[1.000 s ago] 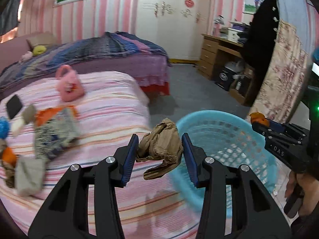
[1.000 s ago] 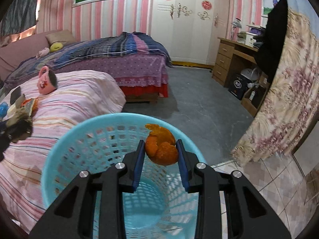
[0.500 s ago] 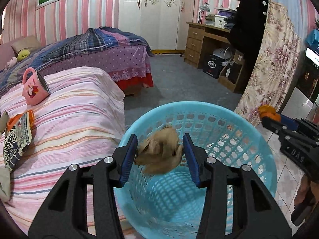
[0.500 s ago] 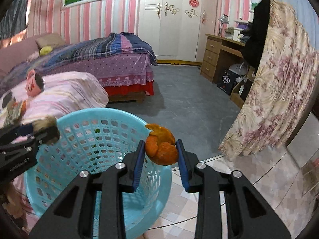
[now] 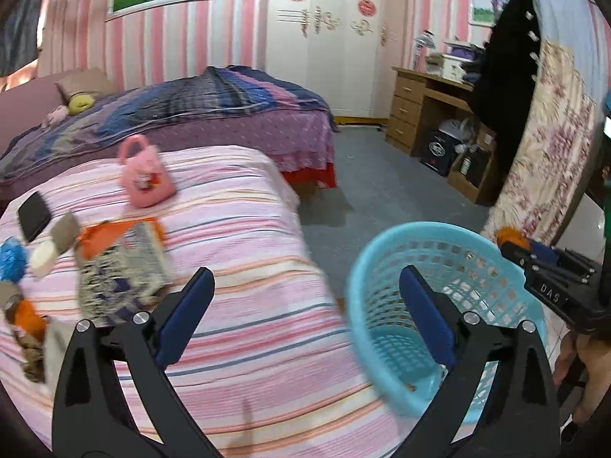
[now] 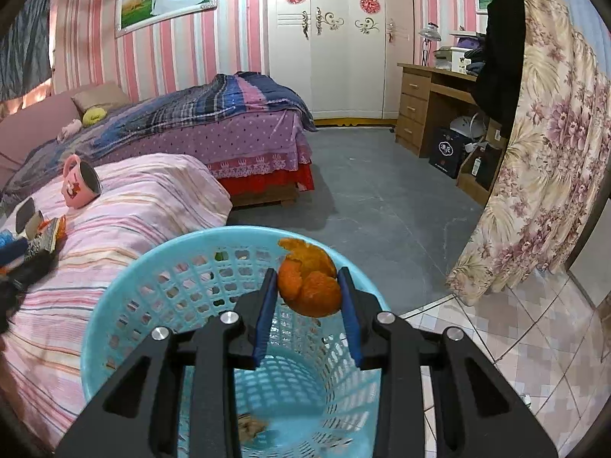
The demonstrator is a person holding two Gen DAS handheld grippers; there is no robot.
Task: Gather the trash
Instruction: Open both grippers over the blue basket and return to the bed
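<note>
The left gripper (image 5: pixel 305 286) stood wide, its jaws just having swung apart, and nothing sat between its blue pads (image 5: pixel 187 315). It hung over the edge of the pink striped bed (image 5: pixel 244 236), with the turquoise basket (image 5: pixel 385 252) just to its right on the floor beside the bed. A crumpled brown scrap (image 6: pixel 252 425) lay down at the bottom of that basket, seen in the right wrist view.

The right gripper (image 6: pixel 307 286) was clamped on an orange peel (image 6: pixel 309 284), both pads pressing its sides, and it hovered above the basket's far rim. In the left wrist view the same gripper poked in from the right edge, the peel showing orange at its tip, with the person's hand (image 5: pixel 580 374) wrapped round the handle below.

More litter waited on the bed: a printed snack packet (image 5: pixel 122 263) with an orange top, a blue fuzzy thing (image 5: pixel 11 257) at the left edge, and a few blurred scraps I couldn't make out. A pink mug (image 6: pixel 78 183) lay tipped on its side further up the bedspread, and a dark phone-like slab (image 5: pixel 33 215) lay near the packet.
</note>
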